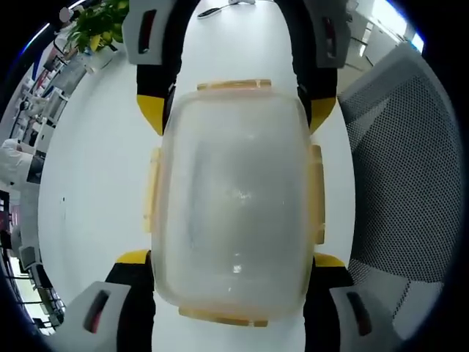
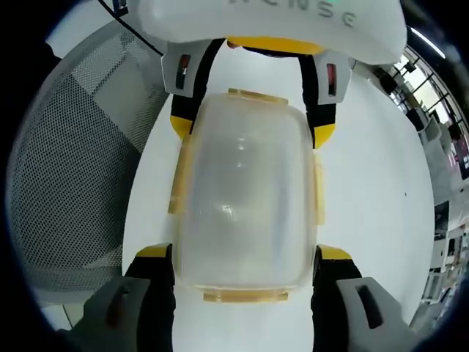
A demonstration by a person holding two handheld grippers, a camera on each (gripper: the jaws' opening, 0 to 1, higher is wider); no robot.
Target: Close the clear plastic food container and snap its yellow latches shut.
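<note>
Two grippers meet over one clear plastic container, which lies on a white table and takes up the middle of both views. In the left gripper view the left gripper rises from the bottom edge, its yellow-tipped jaws spread and set against the container's two long sides at the near end; the right gripper comes down from the top of the frame and stands the same way at the far end. The right gripper view shows the mirror of this: the right gripper at the bottom, jaws apart on either side of the container, and the left gripper at the top under its white housing. Whether the jaws press the walls or only flank them cannot be told.

Four yellow latches show in each view, one on each side of the lid: top, bottom, left and right. Whether they are snapped down is unclear.

Only the left gripper view takes in a green plant at the upper left and a crowded room beyond the table's left edge. A grey mesh chair stands at the right there, and at the left in the right gripper view. Bare tabletop lies open on the side away from the chair.
</note>
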